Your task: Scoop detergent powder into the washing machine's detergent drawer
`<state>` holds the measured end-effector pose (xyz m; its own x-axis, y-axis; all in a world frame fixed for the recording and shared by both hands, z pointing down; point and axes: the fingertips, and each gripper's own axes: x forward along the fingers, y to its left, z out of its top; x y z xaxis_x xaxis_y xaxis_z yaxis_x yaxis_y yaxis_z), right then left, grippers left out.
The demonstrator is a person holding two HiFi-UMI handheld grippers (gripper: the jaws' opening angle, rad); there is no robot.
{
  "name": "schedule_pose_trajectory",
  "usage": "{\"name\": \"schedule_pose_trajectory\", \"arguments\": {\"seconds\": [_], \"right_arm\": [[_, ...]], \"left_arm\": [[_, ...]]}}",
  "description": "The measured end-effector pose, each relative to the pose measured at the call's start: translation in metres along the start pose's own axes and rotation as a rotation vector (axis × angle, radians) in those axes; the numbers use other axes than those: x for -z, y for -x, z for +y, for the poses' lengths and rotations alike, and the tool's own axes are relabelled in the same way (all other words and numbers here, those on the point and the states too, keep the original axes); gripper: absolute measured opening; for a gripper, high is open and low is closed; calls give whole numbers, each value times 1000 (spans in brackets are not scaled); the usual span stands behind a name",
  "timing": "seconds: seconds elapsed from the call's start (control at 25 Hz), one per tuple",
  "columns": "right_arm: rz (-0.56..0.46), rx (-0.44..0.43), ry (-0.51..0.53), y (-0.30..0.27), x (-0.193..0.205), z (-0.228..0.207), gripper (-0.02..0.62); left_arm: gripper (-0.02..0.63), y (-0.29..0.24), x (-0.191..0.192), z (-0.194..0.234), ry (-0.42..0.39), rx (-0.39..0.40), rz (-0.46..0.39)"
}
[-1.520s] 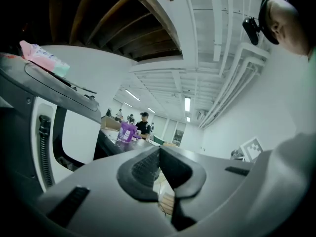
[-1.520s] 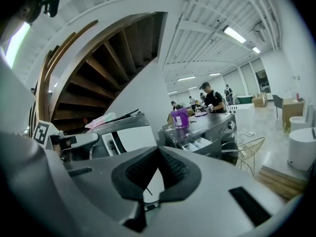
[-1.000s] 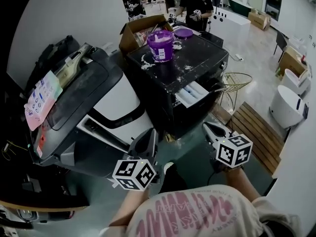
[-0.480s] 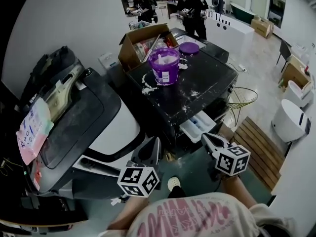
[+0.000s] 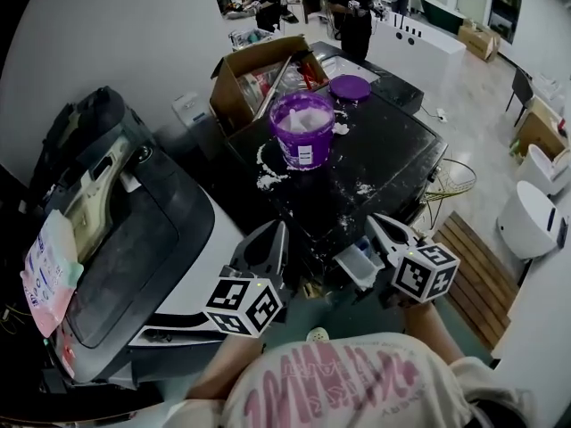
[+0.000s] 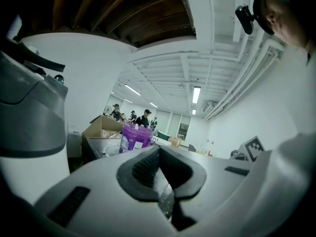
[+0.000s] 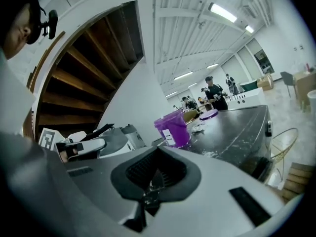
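Note:
A purple detergent bucket [image 5: 303, 130] [image 6: 134, 137] [image 7: 173, 127] with white powder in it stands open on the black washing machine's top [image 5: 384, 154]. Its purple lid [image 5: 350, 87] [image 7: 210, 114] lies behind it. The white detergent drawer [image 5: 356, 265] is pulled out of the machine's front. My right gripper [image 5: 375, 223] [image 7: 157, 154] is shut and empty, just right of the drawer. To the drawer's left, my left gripper [image 5: 277, 232] [image 6: 159, 151] is also shut and empty. Both point towards the machine at about its top edge.
Spilled white powder [image 5: 268, 175] streaks the machine's top. An open cardboard box [image 5: 254, 69] stands behind the bucket. A large grey and white machine [image 5: 134, 230] fills the left. A wire basket [image 5: 452, 176], a wooden pallet [image 5: 468, 261] and people [image 5: 357, 3] are to the right and behind.
Both grippers have moved forward up to the washing machine's front. The drawer, well ahead of them before, now lies between the two grippers. Both stay shut.

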<state>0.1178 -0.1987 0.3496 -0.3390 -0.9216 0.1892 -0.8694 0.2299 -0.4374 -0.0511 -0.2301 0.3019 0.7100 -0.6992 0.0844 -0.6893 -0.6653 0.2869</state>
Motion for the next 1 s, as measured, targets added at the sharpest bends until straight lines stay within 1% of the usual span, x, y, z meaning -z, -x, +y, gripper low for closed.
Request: {"name": "schedule_pose_trajectory", "arguments": {"seconds": [0.12,0.2,0.32,0.4,0.48,0.6,0.76,0.88,1.0], "right_arm": [[-38,-23,-20,-16,-8,-11,-2],[-27,-47,-39,-25,-8,-17,0],[-5,-81,-44,-38,-14,-25,0],[4,-115,-25,-49,-27,-28,24],[25,-165,4,-61,-42,-28,61],[58,-238,66,-81,-65,-29,95],[96,-333,177,-109,-88,-31,100],[158,-385,257,-129,-92,-31,112],[214,-425,301,-146,-95,-27,117]], "left_arm": [[3,-18,3,6,18,16,0],[3,-25,8,10,39,13,10],[3,-36,9,20,61,-22,3],[3,-43,5,30,75,-64,-15],[3,-48,-1,38,95,-114,-40],[3,-54,-8,43,120,-179,-66],[3,-58,-9,47,117,-253,-79],[3,-53,-4,49,126,-300,-74],[3,-45,-2,54,126,-341,-69]]}}
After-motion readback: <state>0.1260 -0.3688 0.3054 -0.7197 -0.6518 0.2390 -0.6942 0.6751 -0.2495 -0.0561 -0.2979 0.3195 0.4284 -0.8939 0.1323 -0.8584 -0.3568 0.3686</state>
